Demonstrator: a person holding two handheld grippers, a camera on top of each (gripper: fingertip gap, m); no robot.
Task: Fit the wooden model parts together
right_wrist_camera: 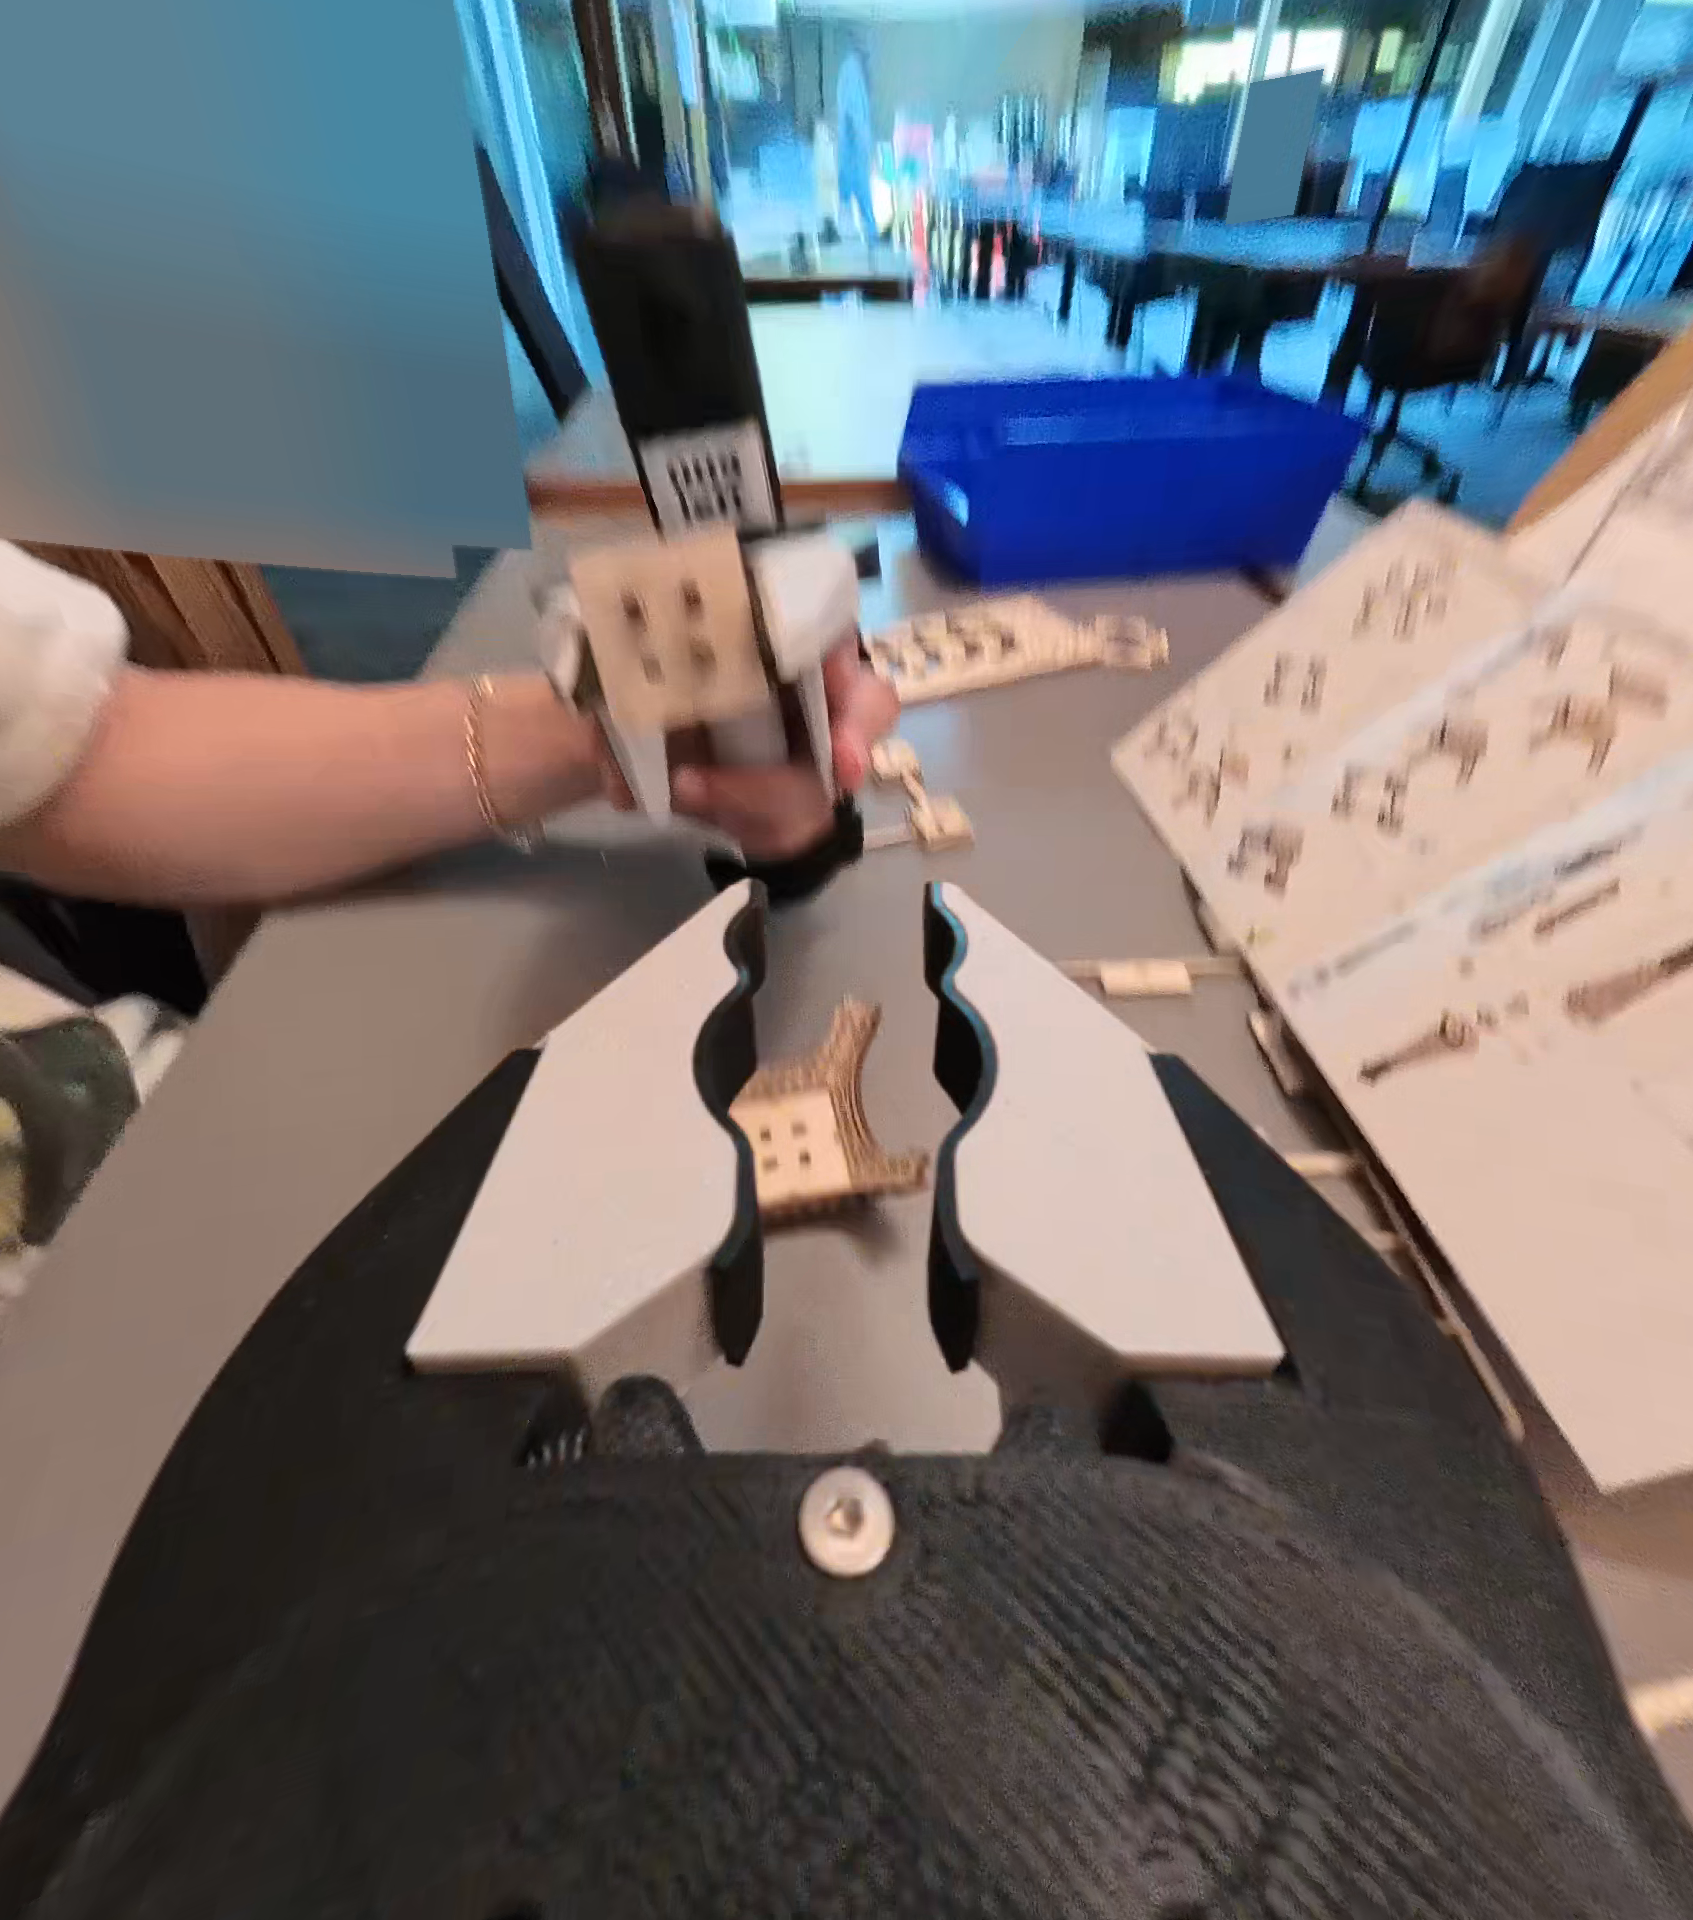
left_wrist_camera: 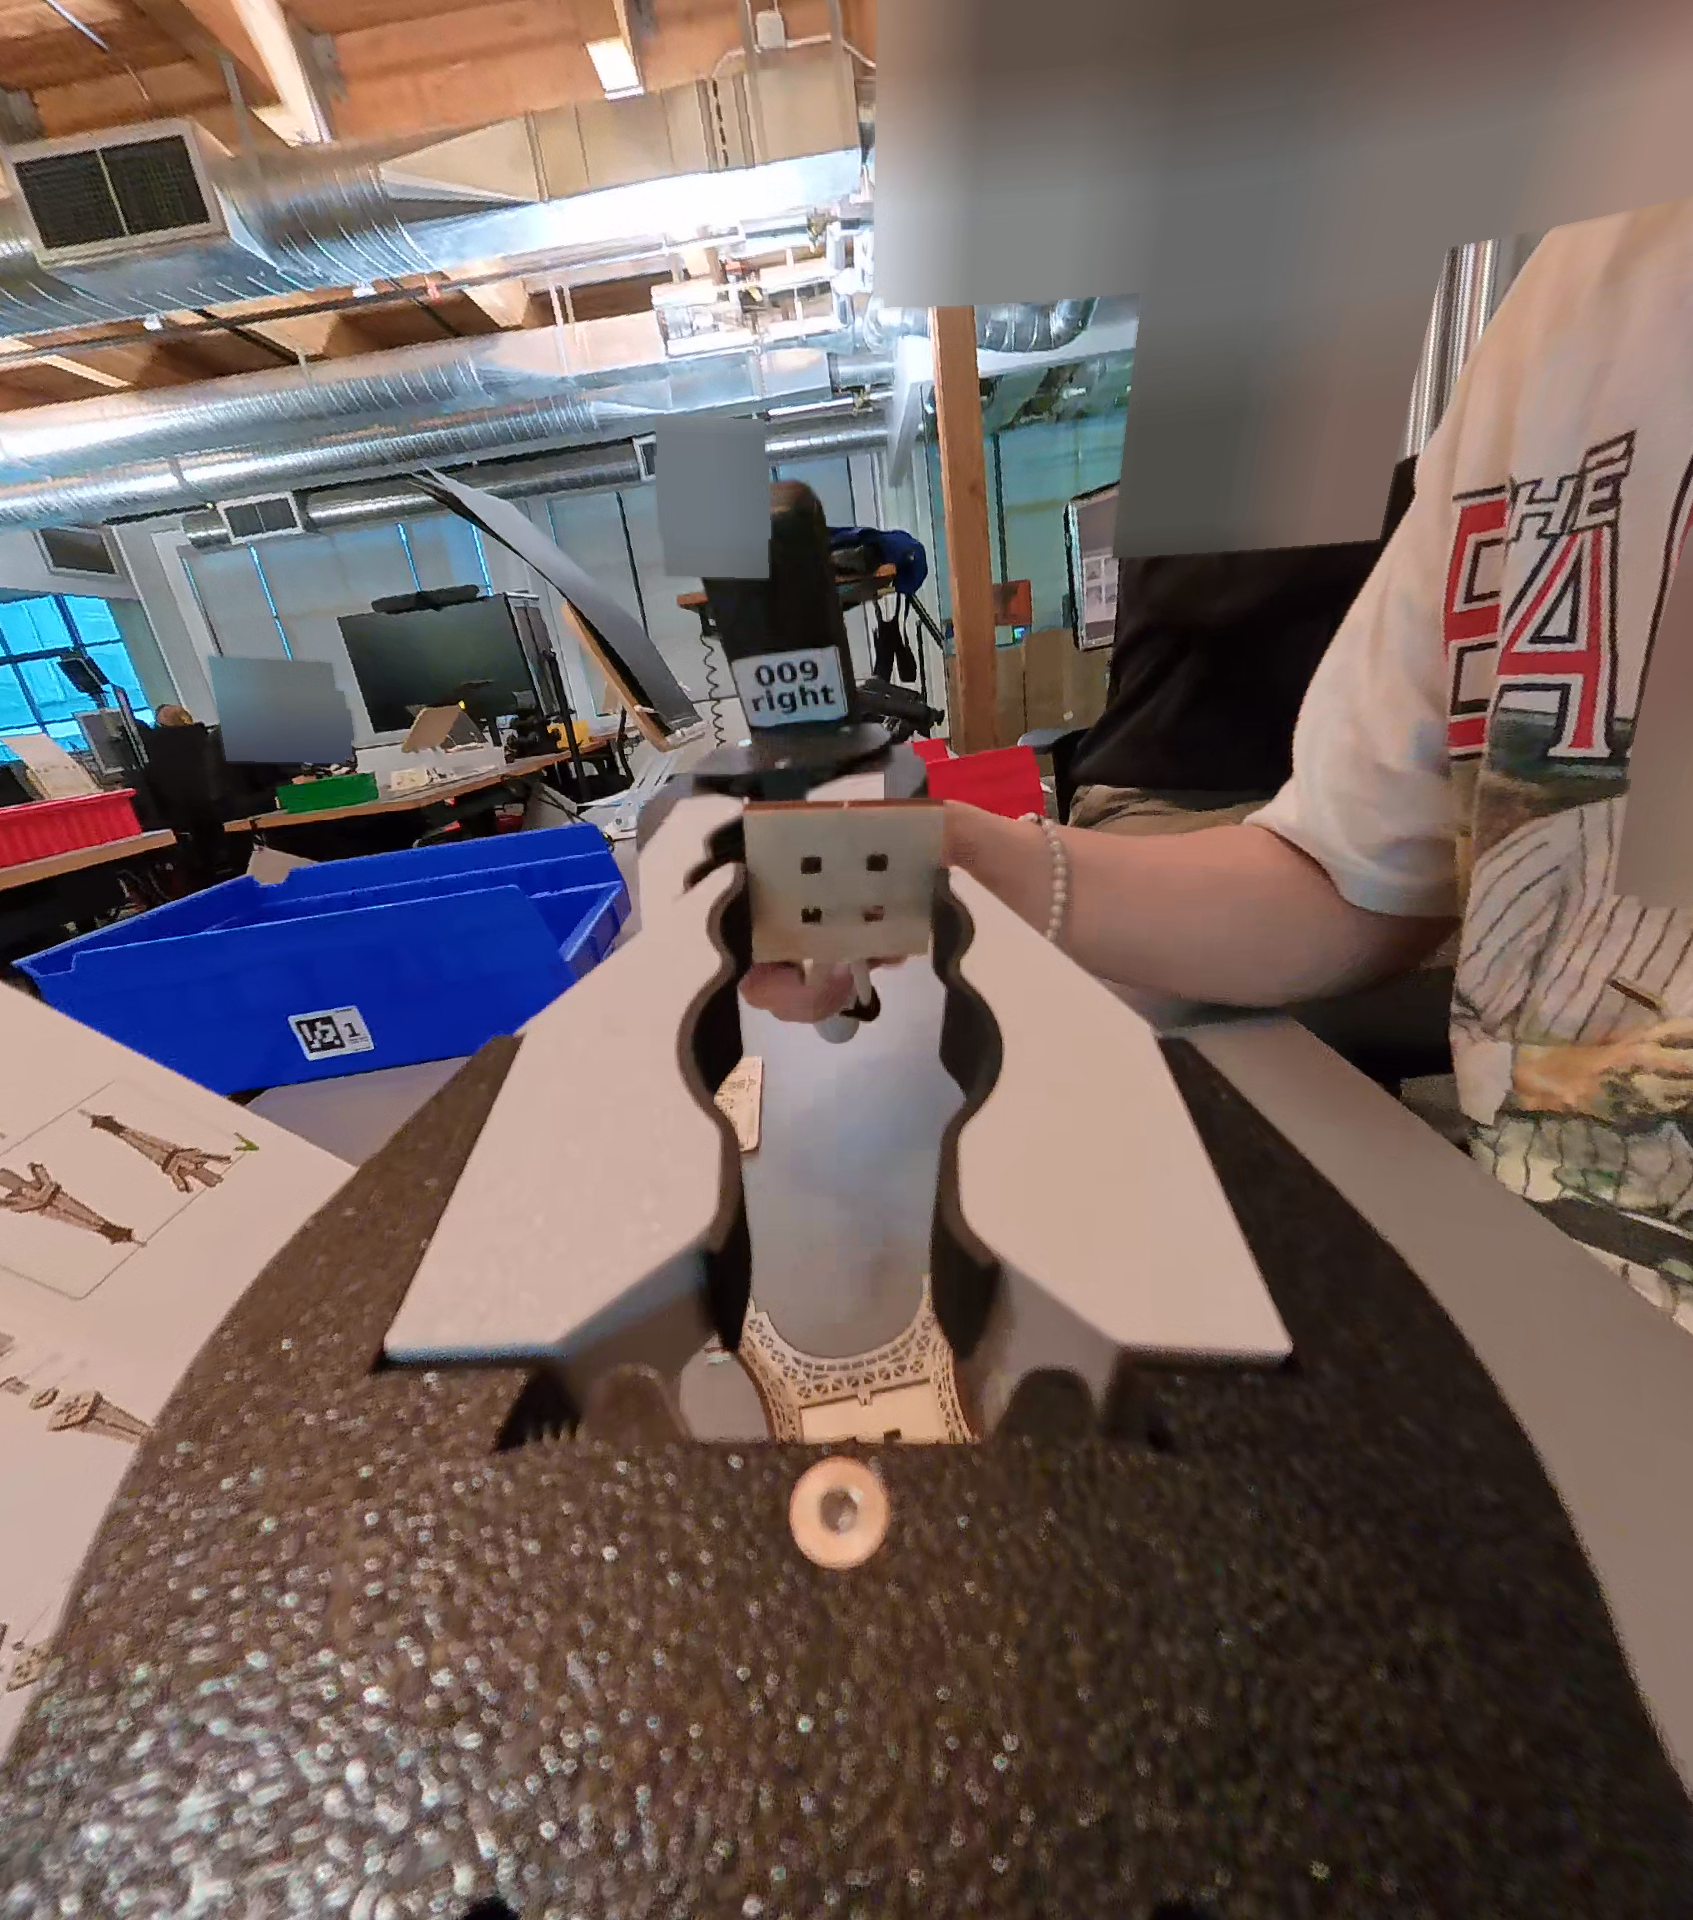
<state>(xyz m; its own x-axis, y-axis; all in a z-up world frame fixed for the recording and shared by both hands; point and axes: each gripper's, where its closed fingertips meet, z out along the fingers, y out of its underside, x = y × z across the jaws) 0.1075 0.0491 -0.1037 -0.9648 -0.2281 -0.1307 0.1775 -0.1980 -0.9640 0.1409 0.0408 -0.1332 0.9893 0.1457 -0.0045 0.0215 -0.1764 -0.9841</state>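
The jaws of the left gripper (left_wrist_camera: 842, 883) are clamped on a wooden model section (left_wrist_camera: 840, 883), holding it above the surface by its square end plate, which bears four small slots; the latticed, arched base of the same section shows between the jaw roots in the left wrist view. The jaws of the right gripper (right_wrist_camera: 842, 904) stand apart with nothing between them, poised over a second wooden model part (right_wrist_camera: 821, 1138). That part lies flat on the grey surface (right_wrist_camera: 302, 1039), directly below the gap between the jaws, and has a matching square plate with four slots and a flared lattice body. In the right wrist view the left gripper appears farther off and blurred, raised above the surface with its held section tilted. A large instruction sheet (right_wrist_camera: 1444, 883) rests on the right side of the surface, propped at an angle, with assembly diagrams on it. A blue bin (right_wrist_camera: 1122, 468) stands at the far edge of the surface, well apart from both grippers. A flat lattice panel (right_wrist_camera: 1008, 644) lies between the bin and the left gripper. Several small loose wooden pieces (right_wrist_camera: 925, 810) lie near the sheet's lower edge. A person's bare forearm with a bracelet (right_wrist_camera: 483, 748) at the wrist reaches in from the left of that view.
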